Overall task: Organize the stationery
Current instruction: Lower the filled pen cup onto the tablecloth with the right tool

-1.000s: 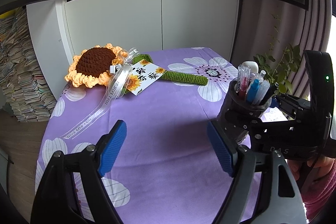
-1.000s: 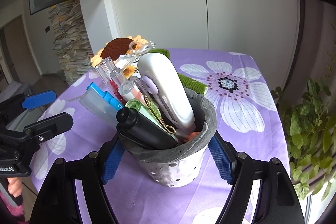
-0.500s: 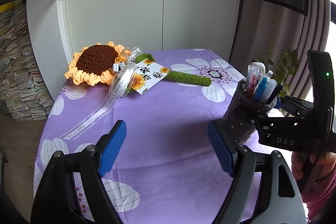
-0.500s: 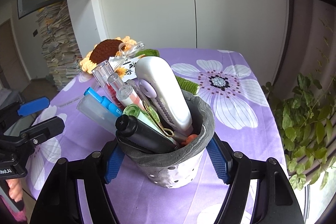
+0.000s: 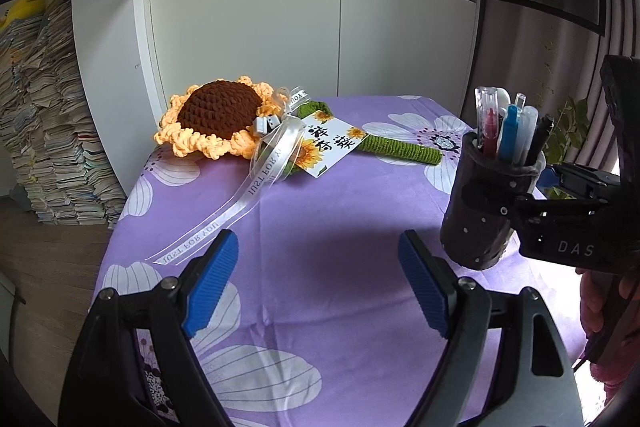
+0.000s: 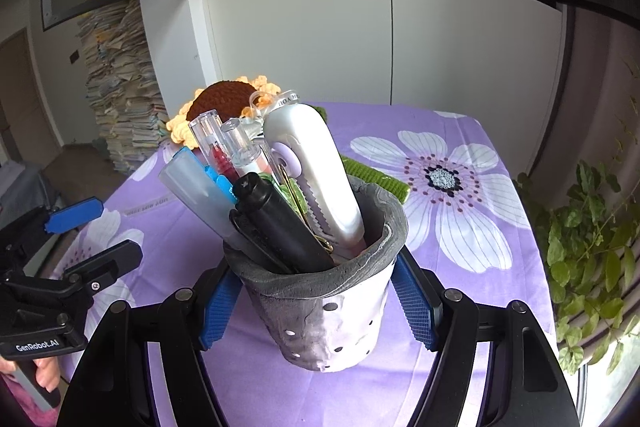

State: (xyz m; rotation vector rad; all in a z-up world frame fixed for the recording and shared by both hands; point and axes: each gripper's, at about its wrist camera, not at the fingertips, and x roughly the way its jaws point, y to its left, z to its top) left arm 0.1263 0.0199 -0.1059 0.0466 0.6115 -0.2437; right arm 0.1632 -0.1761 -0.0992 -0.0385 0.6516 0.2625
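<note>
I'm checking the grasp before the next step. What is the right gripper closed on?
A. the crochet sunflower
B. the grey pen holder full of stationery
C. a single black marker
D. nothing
B: in the right wrist view the right gripper has a blue pad on each side of the grey pen holder, pressing on its wall.

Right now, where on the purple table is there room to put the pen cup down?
The right gripper holds the pen cup. The bare tablecloth between the ribbon and the cup, in front of the open left gripper, is free. The far left corner is crowded by the crochet sunflower, its card and its green stem.
</note>
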